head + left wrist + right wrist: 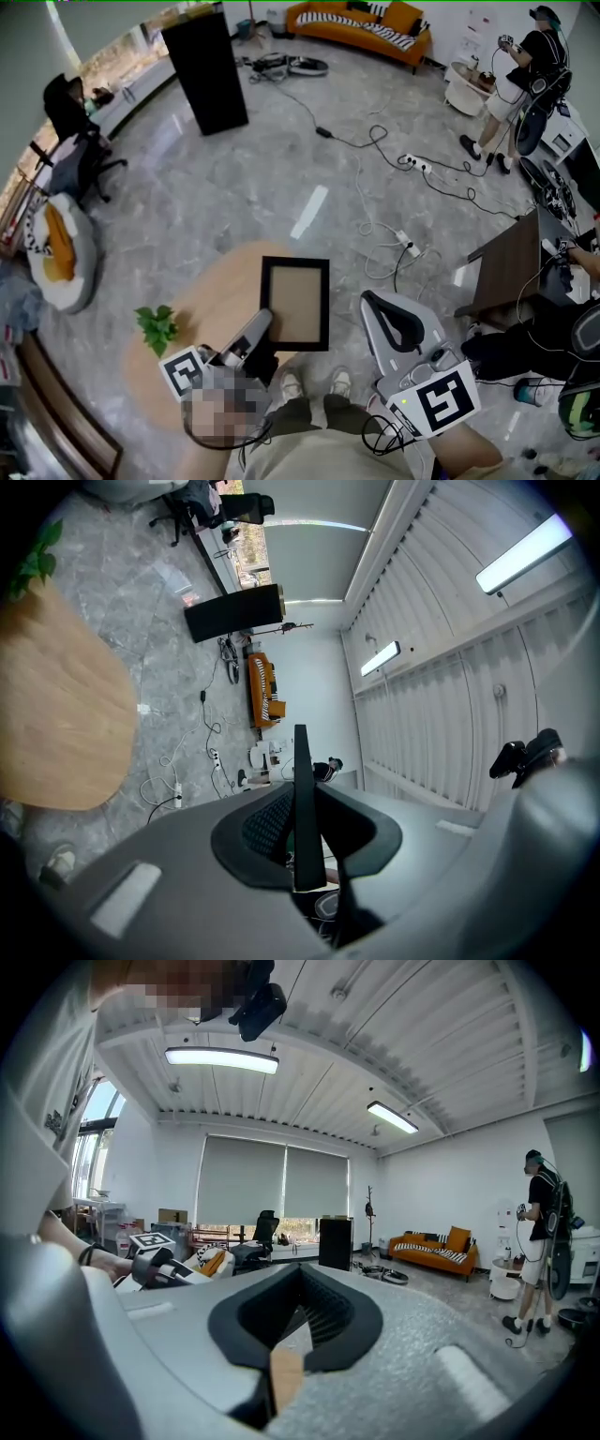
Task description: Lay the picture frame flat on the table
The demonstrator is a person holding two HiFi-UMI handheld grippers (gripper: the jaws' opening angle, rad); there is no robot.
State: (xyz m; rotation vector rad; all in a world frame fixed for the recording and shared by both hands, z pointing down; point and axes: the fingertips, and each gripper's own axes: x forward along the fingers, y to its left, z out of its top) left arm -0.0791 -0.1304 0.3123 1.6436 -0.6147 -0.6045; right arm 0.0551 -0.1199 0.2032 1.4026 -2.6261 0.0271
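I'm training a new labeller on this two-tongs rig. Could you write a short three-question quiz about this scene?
1. True or false: the left tongs are clamped on the picture frame.
2. What else sits on the round wooden table? A) a mug B) a small green plant C) a laptop
3. Which tongs are away from the frame?
Key: 1 true; 2 B; 3 the right tongs.
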